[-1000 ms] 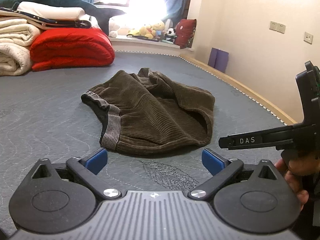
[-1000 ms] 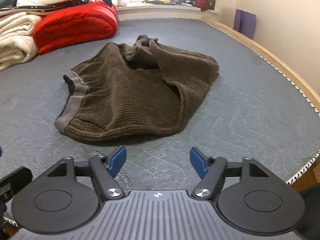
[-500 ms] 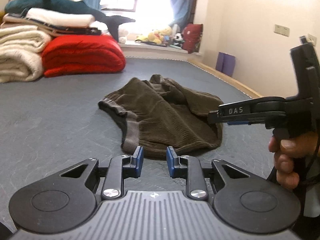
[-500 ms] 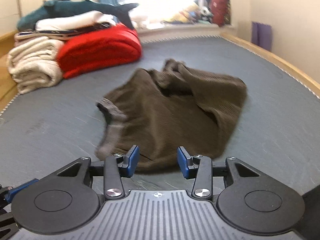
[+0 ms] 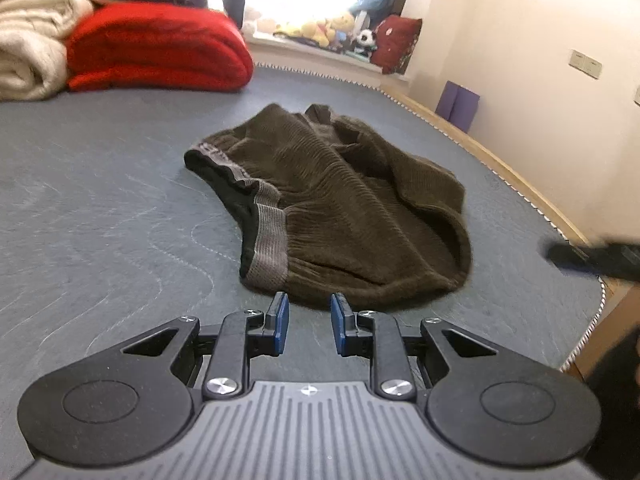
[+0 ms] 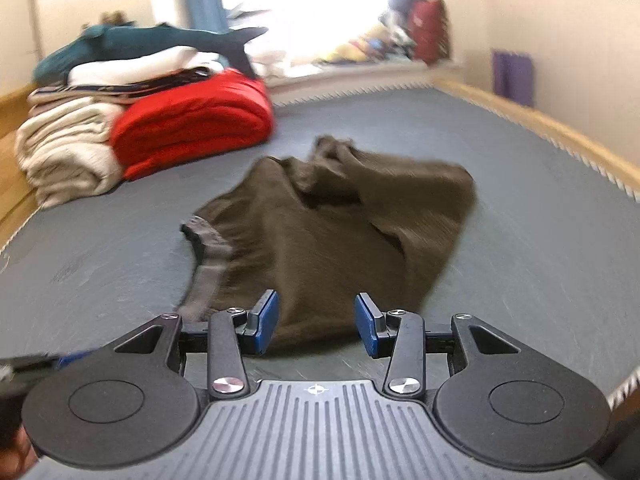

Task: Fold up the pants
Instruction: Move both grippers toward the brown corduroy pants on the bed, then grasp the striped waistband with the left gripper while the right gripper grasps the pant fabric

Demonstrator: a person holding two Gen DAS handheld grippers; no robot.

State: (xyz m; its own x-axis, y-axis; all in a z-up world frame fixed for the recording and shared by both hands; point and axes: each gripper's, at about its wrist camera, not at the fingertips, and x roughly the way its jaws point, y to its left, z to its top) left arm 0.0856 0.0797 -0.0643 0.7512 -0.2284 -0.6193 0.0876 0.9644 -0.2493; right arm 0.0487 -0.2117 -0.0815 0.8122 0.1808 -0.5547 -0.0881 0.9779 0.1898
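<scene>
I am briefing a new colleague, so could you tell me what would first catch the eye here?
The crumpled brown pants lie mid-mattress, grey waistband to the left. Behind, at the far left, a bright red blanket glows beside cream ones. Both tools, left and right, sit open at the near hem.

No readable text, label, brand or number in either view, waistband of the pants [image 5: 224, 155] bears a faint mark too blurred to read, small compass-like emblem only on each hand-held gripper's ribbed body, not lettering
</scene>
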